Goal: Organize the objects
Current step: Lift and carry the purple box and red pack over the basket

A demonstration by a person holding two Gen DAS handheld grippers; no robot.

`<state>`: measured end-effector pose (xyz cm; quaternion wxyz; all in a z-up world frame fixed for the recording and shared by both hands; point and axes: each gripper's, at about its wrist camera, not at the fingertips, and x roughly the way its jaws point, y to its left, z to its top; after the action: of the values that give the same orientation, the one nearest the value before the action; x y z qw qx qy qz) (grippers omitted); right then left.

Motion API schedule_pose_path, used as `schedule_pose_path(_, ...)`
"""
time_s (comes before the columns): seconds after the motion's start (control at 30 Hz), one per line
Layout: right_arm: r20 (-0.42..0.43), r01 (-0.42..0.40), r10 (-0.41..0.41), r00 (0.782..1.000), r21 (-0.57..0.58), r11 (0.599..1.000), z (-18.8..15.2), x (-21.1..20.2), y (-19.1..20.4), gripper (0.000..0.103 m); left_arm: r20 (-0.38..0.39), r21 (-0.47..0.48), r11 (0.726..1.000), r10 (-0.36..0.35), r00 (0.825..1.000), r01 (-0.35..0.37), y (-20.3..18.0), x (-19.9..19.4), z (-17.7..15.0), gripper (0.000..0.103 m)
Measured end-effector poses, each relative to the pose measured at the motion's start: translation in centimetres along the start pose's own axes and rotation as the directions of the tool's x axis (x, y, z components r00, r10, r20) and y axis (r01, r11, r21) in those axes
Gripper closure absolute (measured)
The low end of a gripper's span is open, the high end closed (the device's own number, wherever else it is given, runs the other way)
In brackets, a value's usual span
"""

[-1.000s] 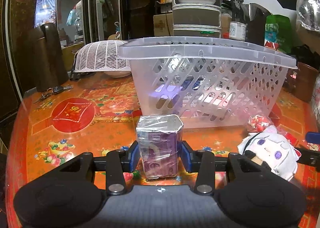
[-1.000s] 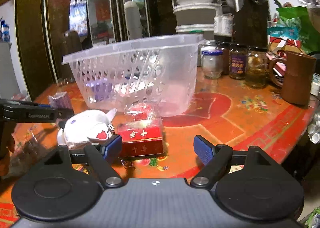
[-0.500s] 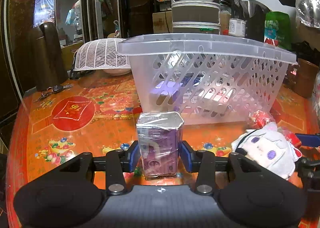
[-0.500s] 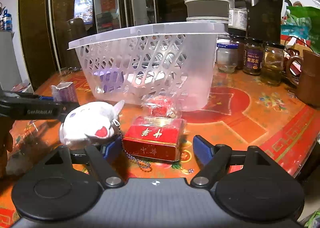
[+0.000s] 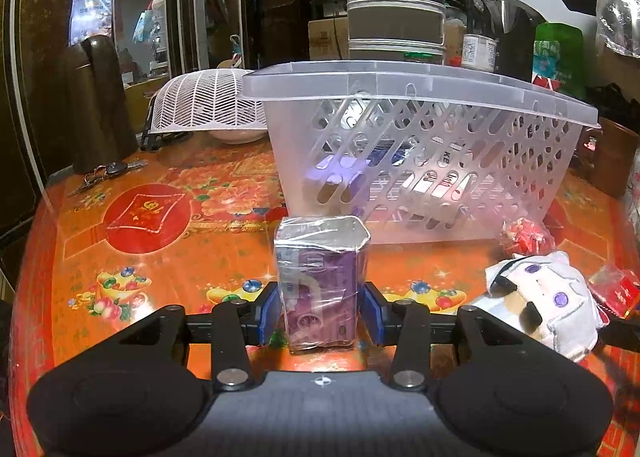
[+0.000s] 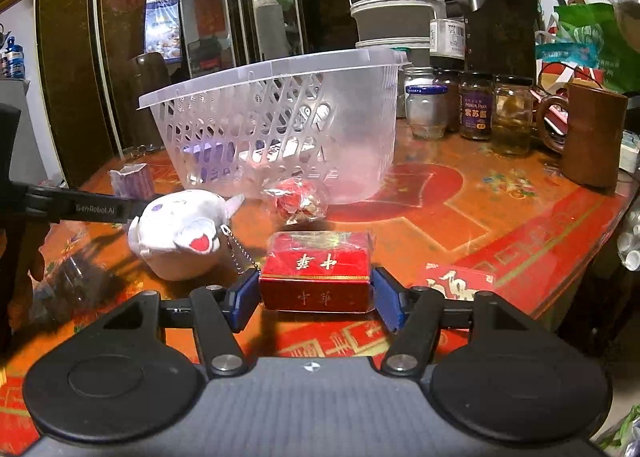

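My left gripper (image 5: 320, 315) is shut on a purple box wrapped in clear film (image 5: 320, 281), standing upright on the table in front of the clear plastic basket (image 5: 420, 161). My right gripper (image 6: 314, 299) has its blue pads on both sides of a red box with gold characters (image 6: 318, 271); the pads touch its ends. A white plush toy (image 6: 180, 233) lies left of the red box, also in the left wrist view (image 5: 540, 305). A red wrapped sweet (image 6: 298, 199) lies before the basket (image 6: 280, 129). The basket holds several items.
Glass jars (image 6: 472, 109) and a brown mug (image 6: 588, 137) stand right of the basket. A white mesh cover (image 5: 204, 101), keys (image 5: 108, 173) and a dark flask (image 5: 100, 101) are at the back left. A red envelope (image 6: 460, 281) lies by the table's right edge.
My right gripper moved forward around the red box and its pads closed onto the box's ends. My left gripper still holds the purple box, a little nearer the basket.
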<state>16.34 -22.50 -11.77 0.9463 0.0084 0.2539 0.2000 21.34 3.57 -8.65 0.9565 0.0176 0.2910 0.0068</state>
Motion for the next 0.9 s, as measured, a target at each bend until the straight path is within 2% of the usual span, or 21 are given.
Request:
schedule_pose_path(0.1,0.004,-0.010,0.010,1.000,-0.009,1.000,-0.1,-0.1,0.0,0.028,-0.001,-0.004,1.000,0.000,1.000,0.000,0.1,0.0,0.0,0.056)
schedule_pose_path(0.33,0.024,-0.055,0.054,0.998,0.050,0.997,-0.3,-0.5,-1.2,0.027,-0.007,-0.008,1.000,-0.002,1.000,0.002,0.2,0.2,0.1,0.056)
schedule_pose_path(0.43,0.020,-0.020,0.020,1.000,0.023,1.000,-0.2,-0.2,-0.9,0.029,-0.010,-0.007,1.000,-0.004,1.000,0.004,0.2,0.3,0.1,0.056)
schedule_pose_path(0.53,0.024,0.015,-0.015,1.000,-0.008,1.000,-0.2,0.2,-0.3,0.040,-0.012,-0.010,1.000,-0.003,1.000,0.003,0.2,0.3,0.1,0.056)
schedule_pose_path(0.63,0.032,0.042,-0.040,0.999,-0.040,0.998,-0.4,0.1,0.2,0.041,-0.013,-0.012,1.000,-0.005,1.000,0.005,0.2,0.2,0.0,0.059)
schedule_pose_path(0.73,0.036,0.043,-0.042,0.998,-0.028,0.999,-0.4,-0.2,0.1,0.042,0.010,-0.006,1.000,-0.003,1.000,0.003,0.0,-0.5,-0.2,0.060)
schedule_pose_path(0.9,0.069,0.035,-0.032,0.997,-0.038,0.999,0.2,-2.1,0.5,0.042,0.069,-0.053,0.998,-0.015,0.998,0.018,0.5,-3.1,-0.3,0.060)
